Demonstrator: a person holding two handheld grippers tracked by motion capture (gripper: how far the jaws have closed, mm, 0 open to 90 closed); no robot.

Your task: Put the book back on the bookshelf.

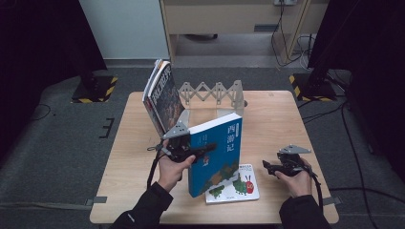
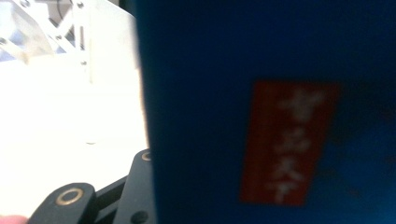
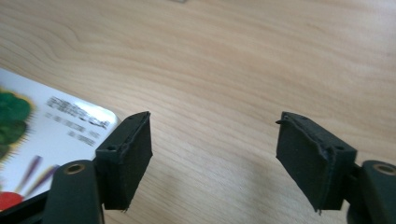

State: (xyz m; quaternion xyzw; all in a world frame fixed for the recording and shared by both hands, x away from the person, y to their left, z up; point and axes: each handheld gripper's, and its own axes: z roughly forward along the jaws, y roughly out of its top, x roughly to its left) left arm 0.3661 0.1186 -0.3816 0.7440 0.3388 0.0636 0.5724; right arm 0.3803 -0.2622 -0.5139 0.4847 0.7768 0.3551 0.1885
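A blue book [image 1: 217,157] with white characters on its spine stands upright near the table's middle. My left gripper [image 1: 207,149] is shut on its edge, one jaw lying across the cover. In the left gripper view the blue cover [image 2: 261,112] with a red label is close up, and one black finger [image 2: 135,186] shows beside it. A white picture book [image 1: 234,187] with a green caterpillar lies flat at the blue book's foot. My right gripper [image 1: 266,166] is to the right of it, low over the table. Its jaws [image 3: 215,154] stand open over bare wood, with the white book's corner [image 3: 51,126] to their left.
An expandable metal book rack [image 1: 212,93] stands at the back of the wooden table [image 1: 277,119]. Two or three books [image 1: 161,98] lean in its left end. Dark stands with striped bases flank the table on the floor.
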